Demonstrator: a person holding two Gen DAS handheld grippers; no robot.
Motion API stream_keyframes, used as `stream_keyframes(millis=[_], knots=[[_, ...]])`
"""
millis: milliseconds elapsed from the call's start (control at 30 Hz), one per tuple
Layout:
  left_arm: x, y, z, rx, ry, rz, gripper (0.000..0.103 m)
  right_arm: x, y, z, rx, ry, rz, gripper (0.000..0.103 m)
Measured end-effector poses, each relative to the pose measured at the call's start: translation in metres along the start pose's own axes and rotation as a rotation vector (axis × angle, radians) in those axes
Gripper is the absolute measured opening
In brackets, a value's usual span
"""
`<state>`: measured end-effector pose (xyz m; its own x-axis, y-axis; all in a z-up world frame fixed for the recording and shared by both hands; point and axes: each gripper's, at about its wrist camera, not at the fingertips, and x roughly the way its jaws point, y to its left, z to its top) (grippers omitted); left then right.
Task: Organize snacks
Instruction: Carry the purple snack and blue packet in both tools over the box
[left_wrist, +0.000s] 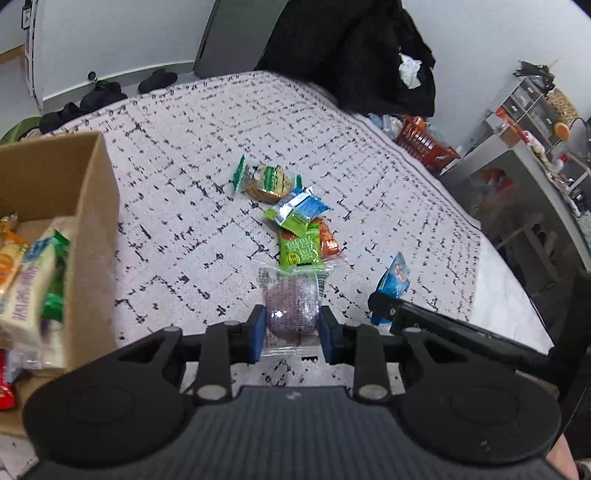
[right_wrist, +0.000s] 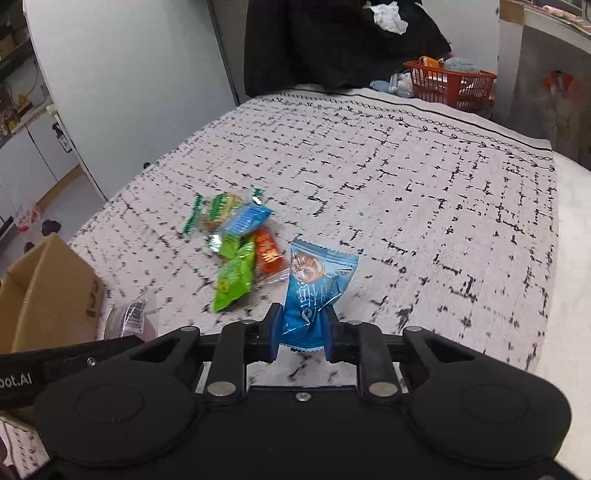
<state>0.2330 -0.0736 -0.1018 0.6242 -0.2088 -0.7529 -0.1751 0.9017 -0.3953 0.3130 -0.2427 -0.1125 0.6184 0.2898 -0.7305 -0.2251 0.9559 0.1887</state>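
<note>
My left gripper (left_wrist: 293, 323) is shut on a purple round snack in a clear wrapper (left_wrist: 293, 302), held just above the patterned cloth. My right gripper (right_wrist: 301, 328) is shut on a blue snack packet (right_wrist: 317, 284), which stands upright between the pads; the same packet (left_wrist: 393, 277) shows at the right of the left wrist view. A small pile of snacks lies mid-cloth: a green-edged biscuit pack (left_wrist: 266, 181), a blue and silver packet (left_wrist: 301, 208), a lime green packet (left_wrist: 299, 249) and an orange one (left_wrist: 328, 240). A cardboard box (left_wrist: 92, 206) with several snacks inside stands at the left.
The cloth (right_wrist: 424, 192) covers a table whose bare white edge (right_wrist: 569, 258) runs along the right. An orange basket (right_wrist: 452, 86) and dark clothing (right_wrist: 332, 40) sit at the far end. A grey shelf unit (left_wrist: 517, 173) stands to the right.
</note>
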Motion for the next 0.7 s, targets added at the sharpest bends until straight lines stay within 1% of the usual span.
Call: stream_keyframes(millis=[267,500,700], knots=[[-0.036,0.010,0.000,0.014,-0.037,-0.019,0.029,-0.039,0.027,-0.009,0.012,-0.028,0.039,0.021],[-0.061,0.016,0.002,0.023,-0.064,-0.038,0.029,-0.061,0.046,-0.007,0.019,-0.049,0.064,0.022],[-0.085,0.030,0.001,0.031,-0.082,-0.038,0.029,-0.079,0.072,-0.006,0.004,-0.061,0.093,0.022]])
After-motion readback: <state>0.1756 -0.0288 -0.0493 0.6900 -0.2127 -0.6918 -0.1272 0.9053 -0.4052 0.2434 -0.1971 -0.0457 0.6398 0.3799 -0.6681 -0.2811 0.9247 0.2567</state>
